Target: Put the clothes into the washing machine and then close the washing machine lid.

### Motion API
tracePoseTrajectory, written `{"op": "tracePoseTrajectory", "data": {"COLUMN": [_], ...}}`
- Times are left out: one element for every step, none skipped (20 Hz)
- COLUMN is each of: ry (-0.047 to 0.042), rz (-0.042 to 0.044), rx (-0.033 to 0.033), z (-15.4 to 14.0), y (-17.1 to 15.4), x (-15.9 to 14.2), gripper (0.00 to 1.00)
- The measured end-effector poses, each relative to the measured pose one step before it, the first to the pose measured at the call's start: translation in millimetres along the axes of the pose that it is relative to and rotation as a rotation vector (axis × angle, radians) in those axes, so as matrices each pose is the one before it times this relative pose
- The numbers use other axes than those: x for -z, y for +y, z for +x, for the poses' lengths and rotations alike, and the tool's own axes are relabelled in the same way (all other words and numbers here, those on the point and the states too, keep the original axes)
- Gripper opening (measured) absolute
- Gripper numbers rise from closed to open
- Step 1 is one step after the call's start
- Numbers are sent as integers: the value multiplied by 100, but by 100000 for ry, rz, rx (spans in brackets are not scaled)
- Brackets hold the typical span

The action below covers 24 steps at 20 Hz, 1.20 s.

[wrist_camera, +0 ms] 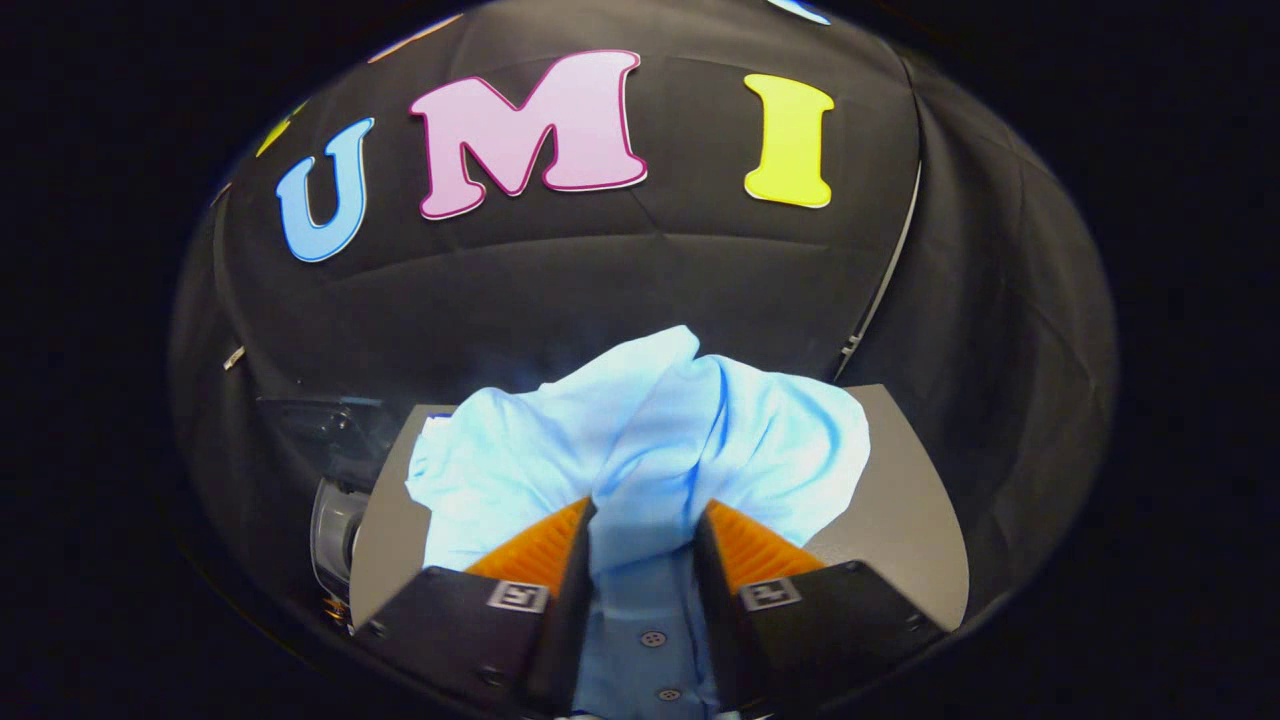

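A light blue shirt (640, 440) is pinched between the jaws of the gripper (645, 525), a buttoned strip of it being pressed from both sides. The bunched cloth is seen spread just ahead of the jaws over a grey table (900, 500). Beside that table's left edge a clear, rounded object (335, 530) is partly seen, too dim to be identified.

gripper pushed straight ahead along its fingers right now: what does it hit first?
The light blue shirt. The gripper is already shut on a fold of it, and the rest bunches up just ahead of the fingers, over the grey surface. Beyond that comes the booth's black cloth wall; depth there is unclear.
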State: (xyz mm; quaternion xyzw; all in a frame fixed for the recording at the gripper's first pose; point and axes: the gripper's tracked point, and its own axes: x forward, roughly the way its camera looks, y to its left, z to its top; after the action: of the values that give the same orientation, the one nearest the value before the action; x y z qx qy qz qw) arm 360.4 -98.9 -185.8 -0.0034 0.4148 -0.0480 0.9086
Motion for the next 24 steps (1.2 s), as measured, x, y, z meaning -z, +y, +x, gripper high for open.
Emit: {"op": "tracePoseTrajectory", "data": {"ry": [-304, -1315, 379, -964, -2210, -586, -684, -1432, -1779, -1477, -1063, -988, -918, -1095, -1633, -1992, -2142, -2160, -2451, -2745, -2690, -2612, -2235, -2313], "rz": [-184, 856, -1075, -2258, -1256, 1087, 987, 645, -71, -626, -827, -392, -59, 324, 506, 149, -125, -816, -1172, -1229, -1111, -821, -982, -771], "rx": [237, 518, 614, 787, -943, -3096, -3650, -1797, 198, 756, 536, 265, 6, 370, 595, 24, -658, -866, -870, -1068, -1195, -1374, -1610, -1905], "z": [57, 194, -136, -122, -294, -277, -503, -605, -508, -379, -472, -526, -360, -564, -643, -744, -866, -856, -832, -843, -897, -756, -863, -713], "y": [-82, 36, -14, 43, 542, 447, 495, 510, -2, -94, 75, 109, 167, 123, 105, 348, 566, 684, 787, 839, 912, 1034, 1124, 1248], "x": [-84, -297, 160, 7, -66, -25, 76, -77, -141, -53, 107, 42, 67, -149, -270, -389, -352, -579, -674, -701, -768, -733, -679, -666], "gripper": [37, 37, 18, 18, 18, 12, 6, 6, 5, 5, 5, 5, 5, 5, 5, 5, 5, 5, 5, 5, 5, 5, 5, 5]}}
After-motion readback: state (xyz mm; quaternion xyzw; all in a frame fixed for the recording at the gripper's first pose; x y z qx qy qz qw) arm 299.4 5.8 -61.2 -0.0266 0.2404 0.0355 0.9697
